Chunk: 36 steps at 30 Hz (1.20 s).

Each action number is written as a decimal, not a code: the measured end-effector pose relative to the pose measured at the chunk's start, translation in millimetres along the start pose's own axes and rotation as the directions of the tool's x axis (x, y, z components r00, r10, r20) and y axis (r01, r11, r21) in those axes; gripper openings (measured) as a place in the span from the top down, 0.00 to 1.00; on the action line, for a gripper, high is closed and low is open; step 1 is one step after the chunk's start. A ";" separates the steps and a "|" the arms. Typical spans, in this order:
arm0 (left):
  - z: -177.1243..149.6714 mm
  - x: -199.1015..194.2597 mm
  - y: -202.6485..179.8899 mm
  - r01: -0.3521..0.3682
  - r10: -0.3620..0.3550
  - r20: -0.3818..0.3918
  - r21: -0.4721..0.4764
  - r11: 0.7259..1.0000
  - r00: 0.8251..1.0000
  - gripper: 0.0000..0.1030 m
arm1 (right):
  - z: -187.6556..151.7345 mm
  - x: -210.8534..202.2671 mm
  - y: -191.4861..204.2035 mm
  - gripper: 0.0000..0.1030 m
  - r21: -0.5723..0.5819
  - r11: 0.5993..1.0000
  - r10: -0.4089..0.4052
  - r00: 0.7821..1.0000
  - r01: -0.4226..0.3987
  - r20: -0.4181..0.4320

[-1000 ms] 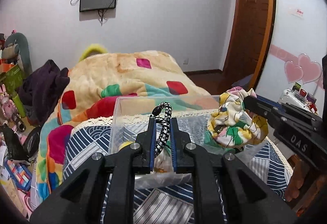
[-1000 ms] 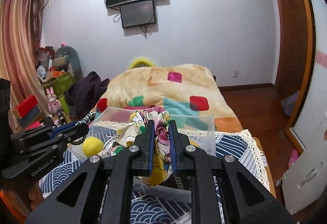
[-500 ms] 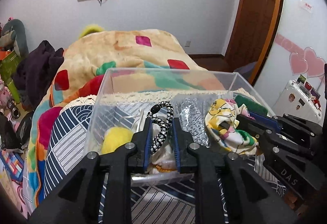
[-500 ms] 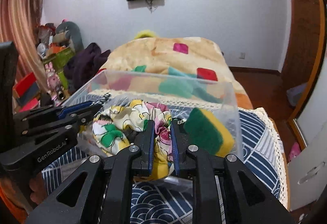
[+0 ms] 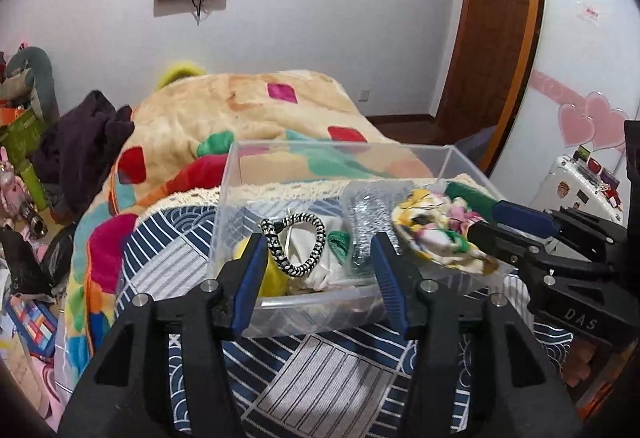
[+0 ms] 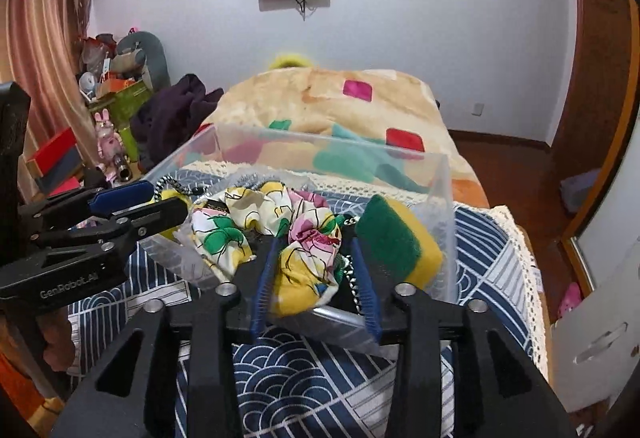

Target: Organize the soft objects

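Observation:
A clear plastic bin [image 5: 320, 302] [image 6: 447, 198] stands on the blue patterned cloth. My left gripper [image 5: 318, 254] is open at the bin's near rim; the black-and-white braided hair tie [image 5: 294, 246] lies loose between its fingers, over the bin's contents. My right gripper [image 6: 314, 276] is open too; the floral scrunchie [image 6: 280, 234] [image 5: 434, 230] rests between its fingers on the bin's contents. A green-and-yellow sponge [image 6: 394, 238], a yellow ball [image 5: 272, 270] and a silver scrubber [image 5: 366, 210] lie in the bin.
The table's blue patterned cloth [image 6: 304, 378] has a lace edge [image 6: 524, 262]. Behind it is a bed with a colourful blanket [image 5: 248, 118], dark clothes [image 5: 80, 146] and toys on the left, a white case [image 5: 580, 186] and a door on the right.
Both grippers came down to the bin and opened. The left let go of the braided hair tie and the right let go of the floral scrunchie; both now lie in the bin.

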<state>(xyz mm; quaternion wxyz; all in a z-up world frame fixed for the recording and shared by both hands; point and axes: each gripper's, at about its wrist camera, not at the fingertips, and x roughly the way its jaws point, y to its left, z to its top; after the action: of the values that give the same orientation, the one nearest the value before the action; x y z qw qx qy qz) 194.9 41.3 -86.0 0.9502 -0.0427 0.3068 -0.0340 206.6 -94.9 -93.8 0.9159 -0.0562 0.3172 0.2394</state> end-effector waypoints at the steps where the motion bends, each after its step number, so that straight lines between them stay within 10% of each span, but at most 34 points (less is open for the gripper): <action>1: 0.6 -4.5 -1.3 0.004 -0.004 0.010 0.005 1.000 1.000 0.48 | 0.5 -4.1 0.1 0.61 0.000 1.000 -0.001 1.000 0.001 0.011; 21: 17.2 -139.8 -21.3 0.055 -0.063 0.310 0.036 0.998 0.949 0.43 | 23.8 -111.5 16.0 0.55 0.010 1.000 0.002 0.946 -0.006 0.324; 30: 8.5 -170.2 -23.3 0.033 -0.047 0.376 0.042 0.999 0.926 0.25 | 20.5 -135.9 27.5 0.19 0.013 1.000 -0.024 0.911 0.020 0.412; 36: 4.3 -181.7 -25.0 0.000 -0.016 0.410 0.040 0.999 0.912 0.04 | 17.8 -136.6 30.6 0.12 0.012 0.999 -0.034 0.900 0.032 0.434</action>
<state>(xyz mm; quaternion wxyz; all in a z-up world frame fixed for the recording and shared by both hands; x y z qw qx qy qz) 49.5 33.2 25.5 0.9939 -0.0313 0.0999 -0.0341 108.5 -118.6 4.8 0.9676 -0.0045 0.1047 0.2297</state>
